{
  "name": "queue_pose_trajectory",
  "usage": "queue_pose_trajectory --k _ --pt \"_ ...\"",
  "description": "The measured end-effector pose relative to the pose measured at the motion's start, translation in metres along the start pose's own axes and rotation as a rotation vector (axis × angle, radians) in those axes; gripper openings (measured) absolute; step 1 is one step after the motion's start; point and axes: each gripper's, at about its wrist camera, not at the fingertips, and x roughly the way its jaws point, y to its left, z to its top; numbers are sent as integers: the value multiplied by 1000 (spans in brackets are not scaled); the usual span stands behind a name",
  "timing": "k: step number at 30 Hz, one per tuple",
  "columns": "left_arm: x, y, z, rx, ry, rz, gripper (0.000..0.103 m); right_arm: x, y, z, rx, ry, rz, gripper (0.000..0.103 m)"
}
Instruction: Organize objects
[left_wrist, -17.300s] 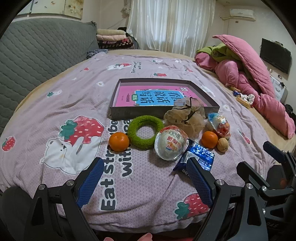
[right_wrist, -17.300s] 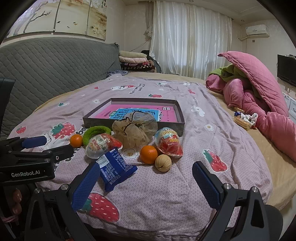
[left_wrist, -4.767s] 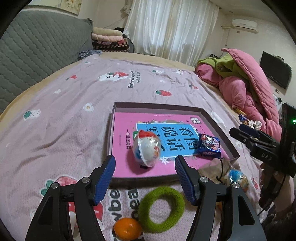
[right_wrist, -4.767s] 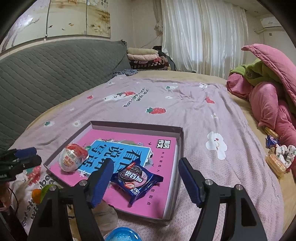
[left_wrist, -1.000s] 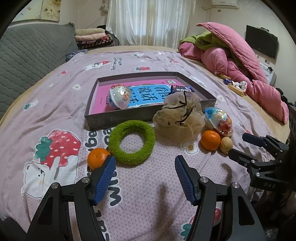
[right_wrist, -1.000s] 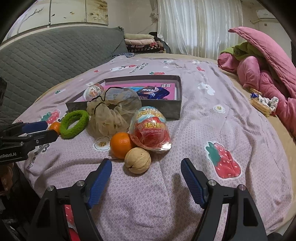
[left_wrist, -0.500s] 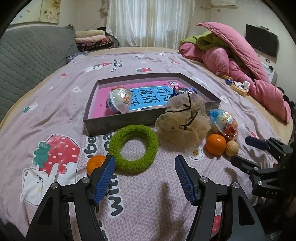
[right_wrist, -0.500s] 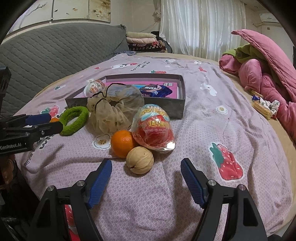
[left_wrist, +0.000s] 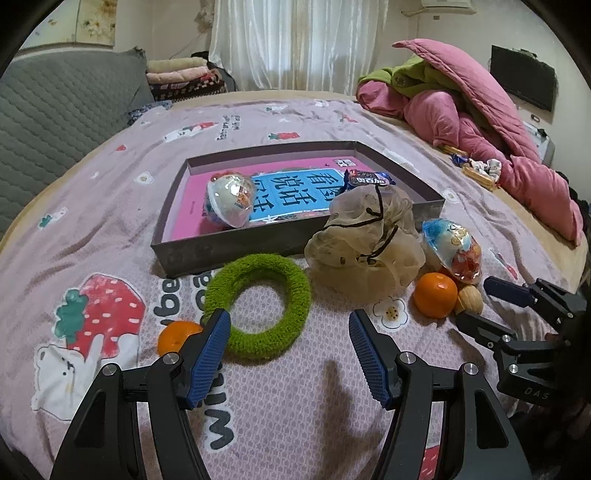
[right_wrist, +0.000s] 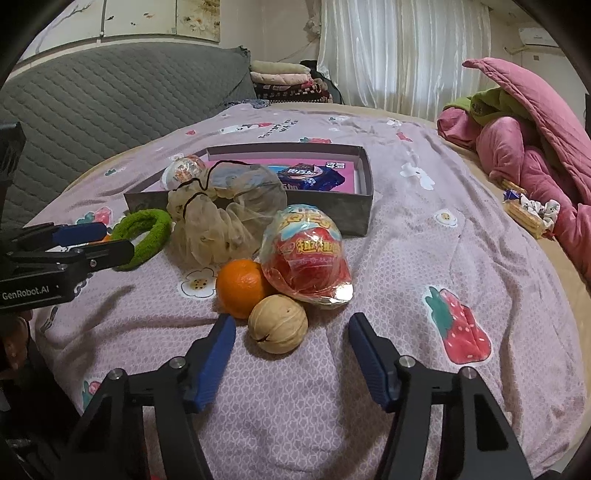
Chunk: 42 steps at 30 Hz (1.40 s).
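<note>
The left gripper (left_wrist: 290, 352) is hovering low over the strawberry-print lilac bedspread (left_wrist: 110, 229) with its blue-padded fingers (left_wrist: 208, 356) spread wide and gripping nothing. Between those fingers, toward twelve o'clock, the fuzzy green fabric ring (left_wrist: 257, 305) is lying flat, its nearest edge just beside the left pad. A small orange tangerine (left_wrist: 176, 335) is sitting at nine o'clock of that pad, partly hidden behind it.

Beyond the ring, the shallow grey cardboard tray (left_wrist: 229, 248) is resting on the bed, lined with a pink book showing a blue title panel. Inside it, a foil-wrapped white surprise egg (left_wrist: 229, 199) is lying at the left end, and a dark blue biscuit packet (left_wrist: 367, 180) is lying at the right end.

The right gripper (right_wrist: 291, 352) is also standing wide apart and empty. A round tan walnut (right_wrist: 277, 325) is sitting between its fingertips at twelve o'clock, touching a second orange tangerine (right_wrist: 240, 282) at its ten o'clock and a red foil-wrapped surprise egg (right_wrist: 306, 260) at its one o'clock. A crumpled beige mesh scrunchie with a black cord (right_wrist: 225, 214) is leaning against the tray's near wall, just behind the fruit.

A heap of pink quilts (right_wrist: 532, 147) is lying at the far right of the bed.
</note>
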Motion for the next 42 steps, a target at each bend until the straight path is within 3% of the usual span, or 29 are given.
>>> queue_pose_trajectory --k 7,13,24,30,32,42 --pt "11 2 5 4 9 22 68 7 5 2 -26 2 -2 51" --pt "22 0 8 16 26 34 68 10 12 2 -63 5 6 35" --pt "40 -6 9 23 61 27 68 8 12 2 -61 3 22 34" --pt "49 -9 9 27 77 14 56 9 12 2 -51 6 36 34" --pt "49 -10 8 33 77 11 46 9 12 3 -49 8 38 34" --pt "45 -11 7 34 72 5 20 10 12 3 -55 9 43 34"
